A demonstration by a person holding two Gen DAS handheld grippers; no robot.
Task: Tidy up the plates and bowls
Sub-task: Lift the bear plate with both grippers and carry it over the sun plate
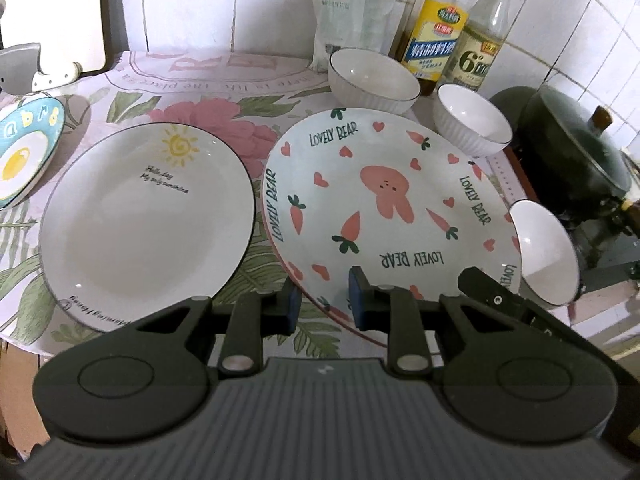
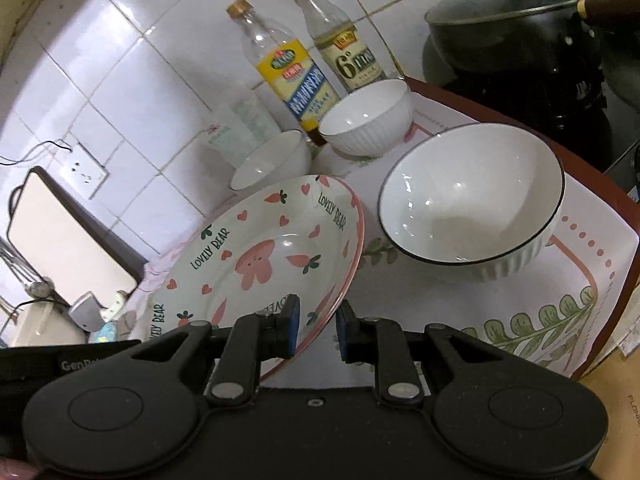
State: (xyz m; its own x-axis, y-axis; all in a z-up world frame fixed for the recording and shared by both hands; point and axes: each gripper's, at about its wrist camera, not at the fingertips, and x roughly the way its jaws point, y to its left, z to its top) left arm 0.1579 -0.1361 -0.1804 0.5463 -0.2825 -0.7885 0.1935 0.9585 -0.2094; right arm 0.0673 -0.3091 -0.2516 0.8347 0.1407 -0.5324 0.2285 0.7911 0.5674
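Bear plate (image 2: 260,248) rim between jaws

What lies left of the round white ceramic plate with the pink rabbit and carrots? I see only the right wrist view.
Observer: A round white ceramic plate with a yellow sun drawing, lying on the floral tablecloth, close beside the rabbit plate.
Operator: Where exactly is the left gripper? I see only its black body.
Observer: The left gripper is at the rabbit plate's near rim, with the rim between its blue pads.
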